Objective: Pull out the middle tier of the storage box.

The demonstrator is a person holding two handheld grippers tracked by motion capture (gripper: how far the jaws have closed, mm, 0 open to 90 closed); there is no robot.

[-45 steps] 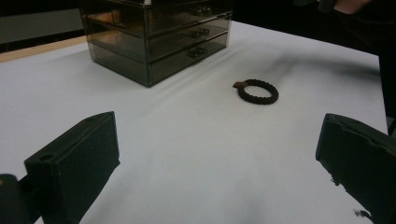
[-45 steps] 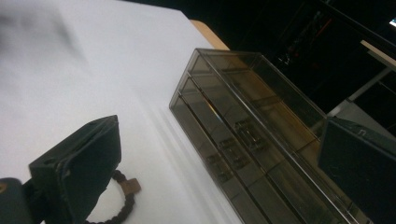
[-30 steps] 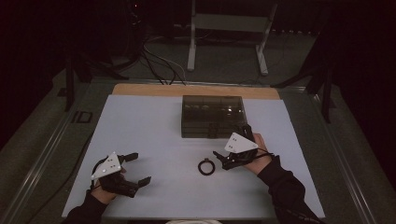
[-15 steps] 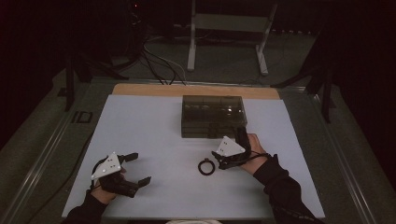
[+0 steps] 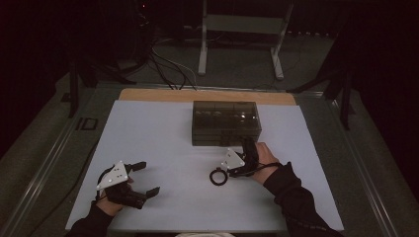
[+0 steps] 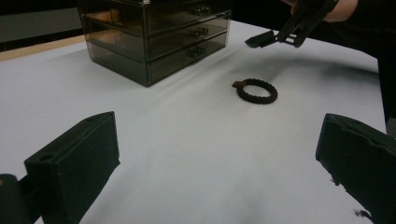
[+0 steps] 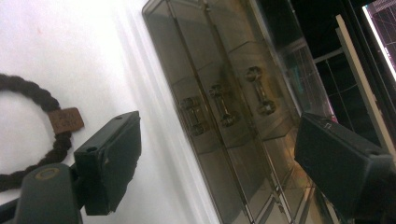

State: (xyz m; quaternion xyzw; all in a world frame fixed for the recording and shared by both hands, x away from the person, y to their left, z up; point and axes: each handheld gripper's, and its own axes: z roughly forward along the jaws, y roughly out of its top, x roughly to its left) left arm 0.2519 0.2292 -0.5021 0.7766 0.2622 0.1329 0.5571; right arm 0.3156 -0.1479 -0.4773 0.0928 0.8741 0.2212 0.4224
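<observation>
Your right claw (image 5: 225,171) hangs over the counter (image 5: 158,128) with its jaws apart and nothing between them, though they have just been closing a little. Your left claw (image 5: 143,177) rests low on the near left part of the counter, jaws spread wide and empty, well apart from everything else.

Largest first: the white counter lies under both claws. Beyond your right claw, just past its jaws, stands the smoked-plastic drawer organiser (image 5: 226,122), upright, with three shallow drawers stacked one above another. In the right gripper view the organiser (image 7: 233,116) runs tilted across the frame between and beyond the two jaws, and its small metal drawer knobs (image 7: 222,109) sit in a row on the drawer fronts.

Smallest is the dark braided bracelet (image 5: 218,177), lying flat on the counter right at the tip of your right claw, on the side away from the organiser. In the right gripper view the bracelet (image 7: 28,98) lies outside the jaw at the picture's left, with its small brown tag (image 7: 67,119) just beside that jaw; I cannot tell whether the jaw touches it. From the left gripper view the bracelet (image 6: 256,90) lies ahead of your left claw, clear of it, with the right claw (image 6: 275,37) hovering above and beyond it.
</observation>
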